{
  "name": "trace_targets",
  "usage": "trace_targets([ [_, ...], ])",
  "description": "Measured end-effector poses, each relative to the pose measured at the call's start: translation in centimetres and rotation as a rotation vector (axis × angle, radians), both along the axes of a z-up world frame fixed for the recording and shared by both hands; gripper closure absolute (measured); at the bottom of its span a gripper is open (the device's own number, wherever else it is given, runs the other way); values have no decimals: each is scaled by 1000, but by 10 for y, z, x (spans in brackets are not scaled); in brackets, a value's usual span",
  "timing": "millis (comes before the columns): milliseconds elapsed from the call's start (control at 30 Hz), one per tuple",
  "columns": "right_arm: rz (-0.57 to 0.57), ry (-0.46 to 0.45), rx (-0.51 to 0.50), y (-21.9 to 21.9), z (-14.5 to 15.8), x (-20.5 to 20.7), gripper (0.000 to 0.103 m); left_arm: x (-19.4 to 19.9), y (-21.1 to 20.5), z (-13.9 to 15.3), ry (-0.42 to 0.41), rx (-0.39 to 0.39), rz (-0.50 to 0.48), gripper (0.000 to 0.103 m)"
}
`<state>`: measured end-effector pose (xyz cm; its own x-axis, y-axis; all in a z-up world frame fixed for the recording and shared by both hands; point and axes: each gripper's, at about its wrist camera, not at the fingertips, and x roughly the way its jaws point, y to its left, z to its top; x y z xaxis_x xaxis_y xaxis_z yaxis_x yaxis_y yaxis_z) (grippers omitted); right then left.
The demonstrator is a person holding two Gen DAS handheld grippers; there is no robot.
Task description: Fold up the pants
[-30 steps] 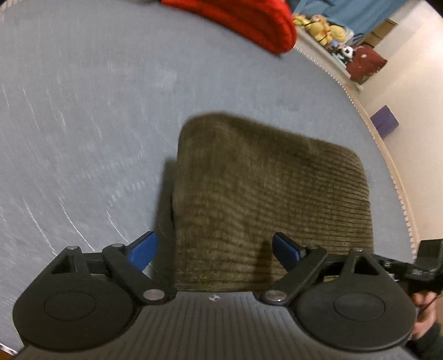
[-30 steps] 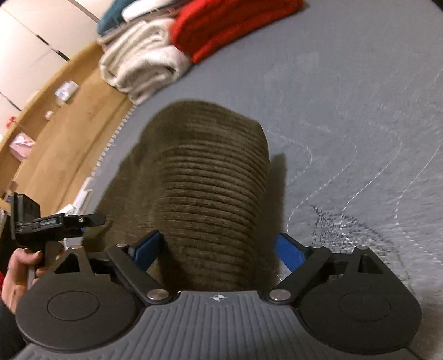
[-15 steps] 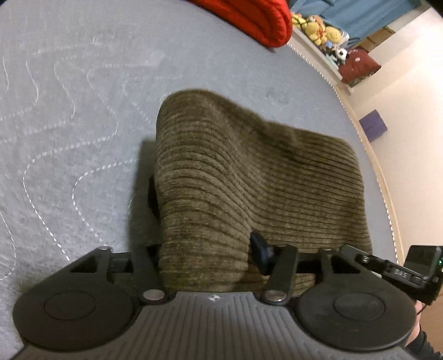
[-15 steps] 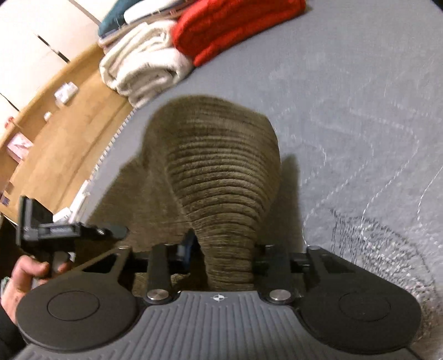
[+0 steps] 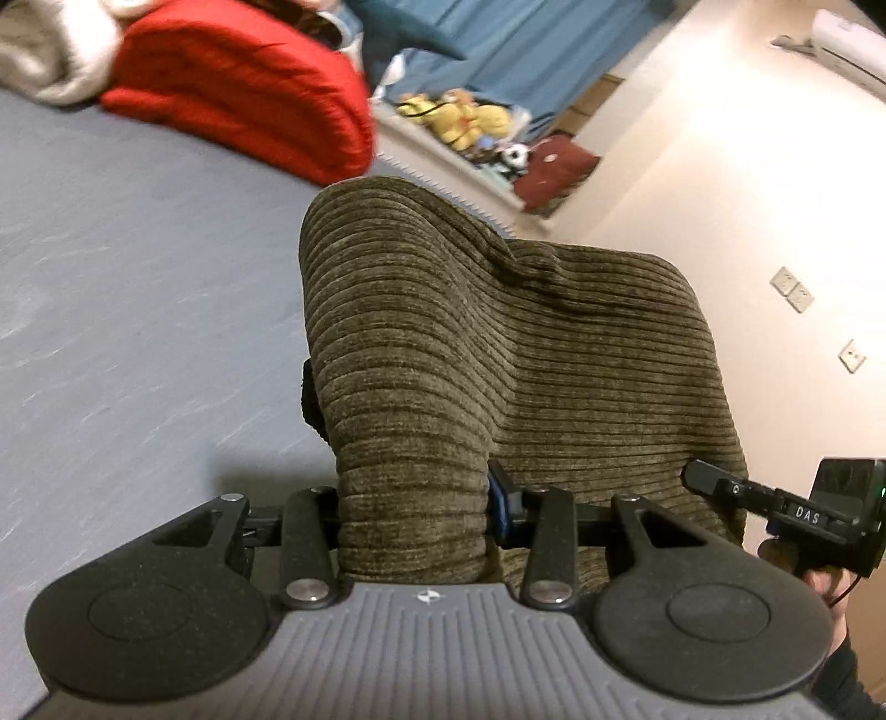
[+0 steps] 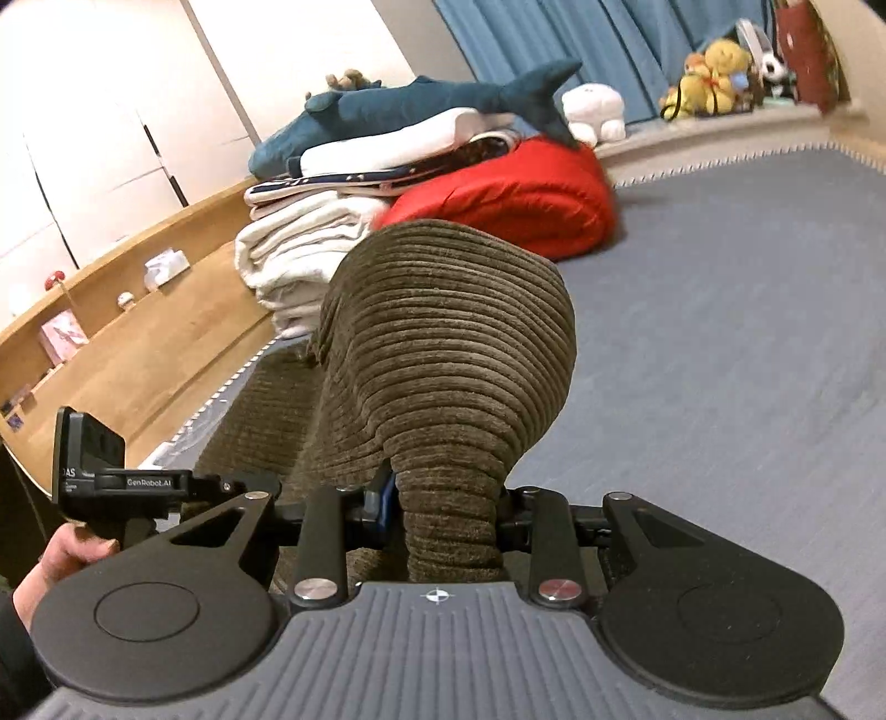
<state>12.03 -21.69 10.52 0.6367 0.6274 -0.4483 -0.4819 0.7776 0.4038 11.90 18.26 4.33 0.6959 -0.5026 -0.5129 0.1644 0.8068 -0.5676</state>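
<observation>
Pants [image 5: 498,354], bunched between both grippers' closed fingers, left [image 5: 412,520] and right [image 6: 446,518], drape forward from each pinch, the gripped edge running hand to hand above the bed [image 6: 747,332].

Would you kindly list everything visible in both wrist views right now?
corduroy pants: one, olive-brown, bunched and raised off the bed between both grippers
bed cover: one, grey-blue, beneath
folded blanket: one, red, far end of bed
folded towels: one stack, cream, beside the red blanket
plush shark: one, teal, atop the stack
plush toys: several, mostly yellow, window ledge
curtain: blue, behind
left gripper: black, shut on pants
right gripper: black, shut on pants
</observation>
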Motion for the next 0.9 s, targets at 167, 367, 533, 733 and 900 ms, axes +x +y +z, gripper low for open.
trace_targets([
  [167,5,-17,-37,-28,14,37,71,24,-12,-13,0,-6,-6,54],
  [367,-295,198,-226,-52,-71,95,46,66,-22,-57,170,412,218,31],
  [533,-302,148,-173,-57,-62,85,46,46,-40,-31,-6,359,110,34],
  [733,-24,134,-376,-18,-80,64,48,34,-96,-46,-57,524,-162,48],
  [900,80,165,-495,-4,-96,51,48,24,-118,-77,-5,751,-292,46],
])
